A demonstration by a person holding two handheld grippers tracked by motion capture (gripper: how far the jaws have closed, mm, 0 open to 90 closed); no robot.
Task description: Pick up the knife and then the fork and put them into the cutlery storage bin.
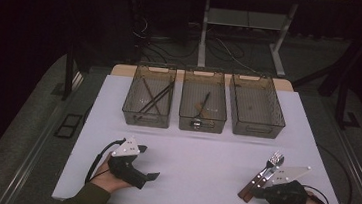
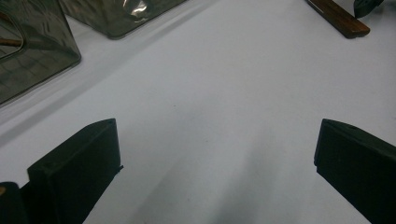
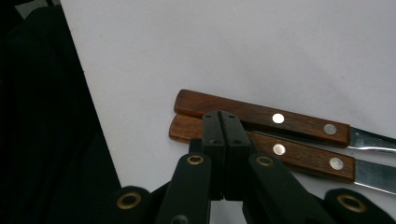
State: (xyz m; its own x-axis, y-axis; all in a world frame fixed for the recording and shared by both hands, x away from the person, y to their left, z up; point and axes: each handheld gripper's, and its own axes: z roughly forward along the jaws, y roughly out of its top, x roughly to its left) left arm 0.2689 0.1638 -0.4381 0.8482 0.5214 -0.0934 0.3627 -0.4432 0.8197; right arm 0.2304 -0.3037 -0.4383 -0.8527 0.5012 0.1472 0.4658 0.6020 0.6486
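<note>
Left gripper (image 1: 148, 169): jaws spread wide over bare tabletop (image 1: 204, 154), holding nothing.
Right gripper (image 3: 220, 122): jaws closed together, empty, tips over the wooden handles.
Fork and knife (image 1: 261, 174): side by side on the tabletop's near right, just beside the right gripper.
Three bins (image 1: 201, 126): in a row at the far edge.

The high view looks forward and down from above the person's side, taking in the whole white worktop (image 1: 204, 149) and three bins (image 1: 203, 106) at its far edge. The left gripper view sits low and close over the worktop, facing across it toward two bins and what seems a wooden handle (image 2: 341, 18). The right gripper view hangs very near two wooden handles (image 3: 261, 116) at the worktop's near edge; all views share these.
</note>
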